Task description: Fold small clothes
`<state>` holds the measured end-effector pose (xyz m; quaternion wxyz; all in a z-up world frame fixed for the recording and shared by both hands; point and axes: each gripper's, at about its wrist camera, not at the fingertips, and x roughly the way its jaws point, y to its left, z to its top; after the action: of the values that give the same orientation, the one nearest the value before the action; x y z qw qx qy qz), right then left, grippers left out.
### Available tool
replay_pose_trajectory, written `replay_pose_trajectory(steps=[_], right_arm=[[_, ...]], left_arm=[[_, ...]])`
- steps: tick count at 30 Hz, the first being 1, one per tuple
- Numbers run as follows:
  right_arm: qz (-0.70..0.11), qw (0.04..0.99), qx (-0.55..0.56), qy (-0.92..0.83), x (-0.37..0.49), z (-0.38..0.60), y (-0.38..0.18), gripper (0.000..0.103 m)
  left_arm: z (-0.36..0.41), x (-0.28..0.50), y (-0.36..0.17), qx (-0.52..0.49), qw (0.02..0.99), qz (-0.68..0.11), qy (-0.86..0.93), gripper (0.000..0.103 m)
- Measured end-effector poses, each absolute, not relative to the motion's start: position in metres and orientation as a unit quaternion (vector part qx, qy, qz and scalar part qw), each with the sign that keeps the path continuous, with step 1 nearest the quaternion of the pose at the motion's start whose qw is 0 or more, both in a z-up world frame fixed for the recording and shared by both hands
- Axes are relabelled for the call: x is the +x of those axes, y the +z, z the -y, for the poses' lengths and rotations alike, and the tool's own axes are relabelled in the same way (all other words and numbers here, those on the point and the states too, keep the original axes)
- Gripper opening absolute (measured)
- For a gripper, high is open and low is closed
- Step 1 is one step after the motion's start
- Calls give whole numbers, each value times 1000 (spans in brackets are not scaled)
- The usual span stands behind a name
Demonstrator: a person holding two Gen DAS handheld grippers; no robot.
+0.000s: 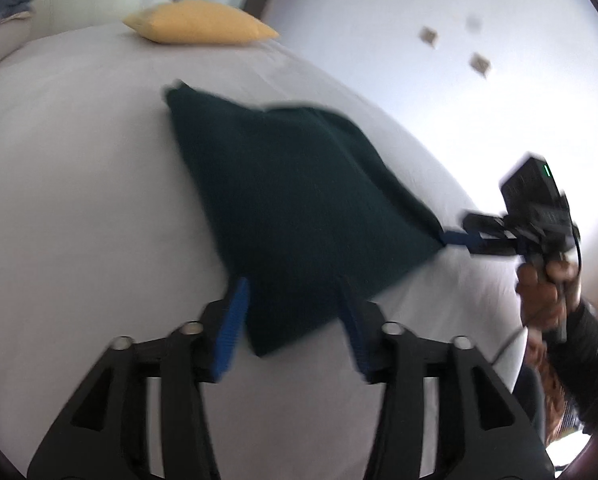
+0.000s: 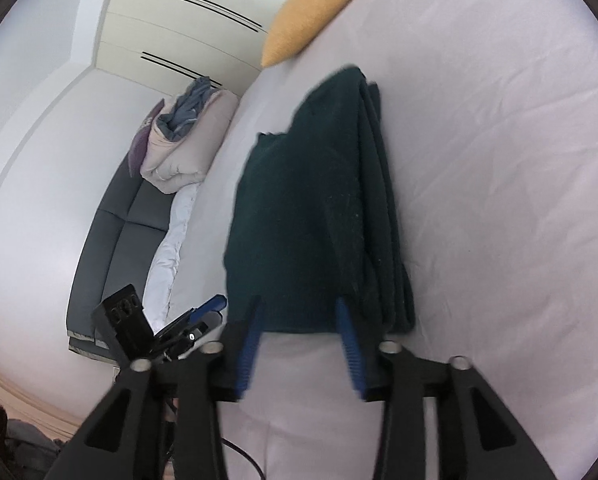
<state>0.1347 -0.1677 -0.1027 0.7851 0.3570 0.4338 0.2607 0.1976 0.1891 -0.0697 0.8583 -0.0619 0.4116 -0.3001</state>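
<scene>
dark green knitted garment (image 1: 291, 200) folded, flat on white-sheeted bed (image 1: 79, 184) | left gripper (image 1: 295, 320) fingers spread, straddling its near corner, not pinching | right gripper (image 2: 299, 336) fingers spread at its edge | risk: withdrawing fingers may snag the knit, dragging the fold open

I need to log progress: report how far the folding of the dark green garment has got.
Done: the dark green garment lies folded in layers on the white bed. In hand: nothing; the left gripper and right gripper stand open at its near edge, pads not pressing. Left: possibly another fold or tidying; no other clothes to fold are visible on the bed.
</scene>
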Motion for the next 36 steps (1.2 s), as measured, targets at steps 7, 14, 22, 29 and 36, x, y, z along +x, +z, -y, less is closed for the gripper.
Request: replay_pose_trajectory(steps=[7, 14, 22, 29, 36], right_arm=[[-403, 805, 375, 222, 168, 186, -78, 75], [-470, 786, 355, 184, 233, 165, -102, 77], [-530, 774, 299, 177, 266, 137, -117, 46], [-519, 822, 201, 119, 256, 97, -91, 27], [-472, 868, 106, 111, 201, 36, -35, 25]], left_arm=[[-216, 264, -67, -178, 834, -449, -265, 83], [-184, 319, -106, -187, 788, -532, -246, 83], [-165, 331, -115, -191, 771, -554, -251, 56], [-152, 312, -89, -148, 799, -535, -233, 34], [-192, 270, -46, -132, 830, -497, -217, 31]])
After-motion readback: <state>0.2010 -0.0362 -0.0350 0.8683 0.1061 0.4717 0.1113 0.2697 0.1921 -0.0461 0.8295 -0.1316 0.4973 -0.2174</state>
